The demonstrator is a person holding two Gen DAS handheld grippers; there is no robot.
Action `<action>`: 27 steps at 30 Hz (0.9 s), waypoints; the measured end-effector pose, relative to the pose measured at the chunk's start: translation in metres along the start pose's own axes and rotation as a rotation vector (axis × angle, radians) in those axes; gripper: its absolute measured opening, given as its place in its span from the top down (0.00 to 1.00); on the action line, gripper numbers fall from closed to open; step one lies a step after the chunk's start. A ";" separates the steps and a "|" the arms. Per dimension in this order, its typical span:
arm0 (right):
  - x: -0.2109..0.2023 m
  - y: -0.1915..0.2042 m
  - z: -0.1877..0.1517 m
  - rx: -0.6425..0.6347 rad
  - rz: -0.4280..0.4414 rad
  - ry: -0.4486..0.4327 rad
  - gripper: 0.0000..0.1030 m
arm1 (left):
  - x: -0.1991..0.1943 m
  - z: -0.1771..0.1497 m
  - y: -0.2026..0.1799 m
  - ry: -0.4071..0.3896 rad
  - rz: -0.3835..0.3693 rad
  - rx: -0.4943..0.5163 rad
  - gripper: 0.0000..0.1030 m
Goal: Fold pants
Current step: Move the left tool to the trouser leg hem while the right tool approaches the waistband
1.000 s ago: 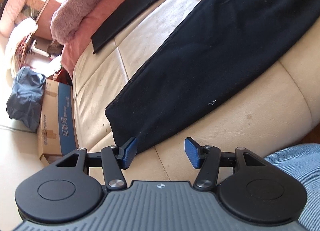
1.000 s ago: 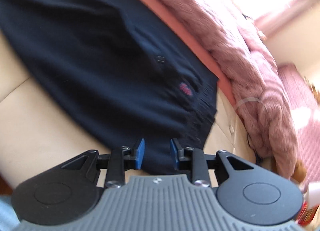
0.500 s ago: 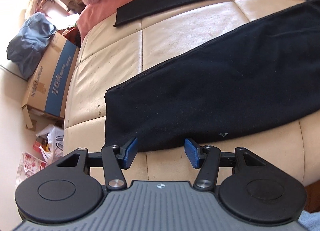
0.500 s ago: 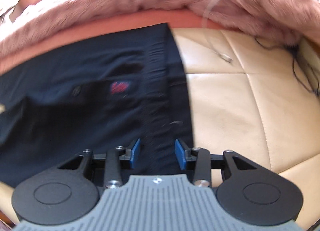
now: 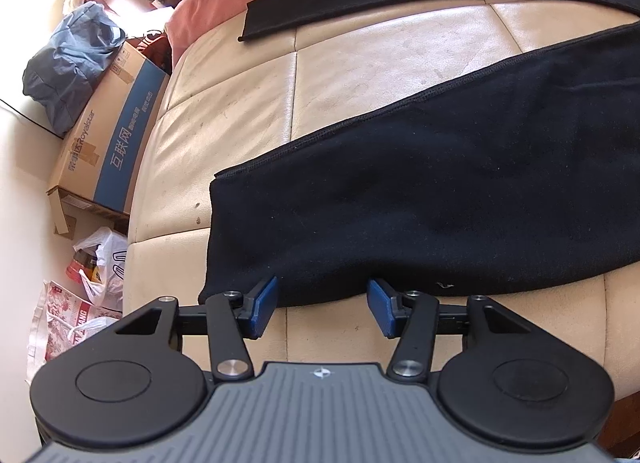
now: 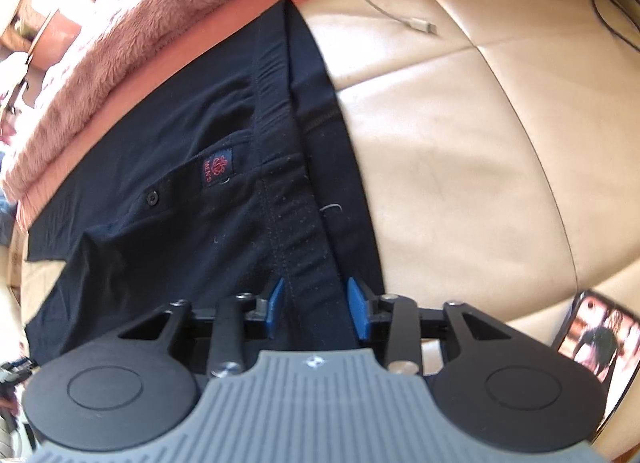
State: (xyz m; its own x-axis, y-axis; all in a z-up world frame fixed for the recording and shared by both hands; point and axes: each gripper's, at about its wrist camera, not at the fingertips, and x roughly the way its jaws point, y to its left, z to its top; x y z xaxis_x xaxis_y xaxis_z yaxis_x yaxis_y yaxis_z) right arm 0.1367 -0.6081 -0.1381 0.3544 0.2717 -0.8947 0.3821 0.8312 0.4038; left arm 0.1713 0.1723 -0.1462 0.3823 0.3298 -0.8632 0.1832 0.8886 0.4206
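Across both views spreads a cream leather sofa seat w/ stitched square panels (image 5: 224, 111), and on it lie the black fabric pants (image 5: 440, 191). Left wrist view: one leg fills centre and right of frame, hem end at centre left, lower edge just above the gripper; the other leg runs as a dark strip along the top, its end at upper centre. Right wrist view: waistband end runs from top centre down to bottom centre, w/ a small red-stitched label and a black button left of centre.

Along the top of both frames sits a fluffy pink blanket (image 6: 132, 27) on a salmon-coloured cushion edge. At left edge of left wrist view stands a brown cardboard box w/ blue printed band (image 5: 108, 135), a crumpled blue-grey bag (image 5: 68, 63) on top of it, plastic bags and printed paper below it at lower left.

Left gripper (image 5: 322, 305), blue pads, black arms: jaws have just been closing a little but stand wide apart, nothing pinched; pants' lower edge lies between the tips, pads clear of it.

Right gripper (image 6: 316, 309): jaws have just been closing, now narrow, astride the waistband fabric; whether the pads actually press the cloth I cannot tell.

At lower right of right wrist view lies a dark phone w/ lit screen (image 6: 592, 343), and a white charging cable w/ plug (image 6: 416, 23) at top right.
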 end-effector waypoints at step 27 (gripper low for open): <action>-0.009 0.134 -0.104 -1.031 -0.434 -0.063 0.79 | -0.038 -0.037 0.000 -0.174 0.063 0.433 0.54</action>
State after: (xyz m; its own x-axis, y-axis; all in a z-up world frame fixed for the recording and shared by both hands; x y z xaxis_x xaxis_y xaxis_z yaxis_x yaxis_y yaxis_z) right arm 0.0959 -0.4486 -0.0963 0.4167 -0.1397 -0.8982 -0.3953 0.8620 -0.3174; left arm 0.1231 0.1719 -0.1237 0.5439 0.2881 -0.7882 0.5014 0.6416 0.5805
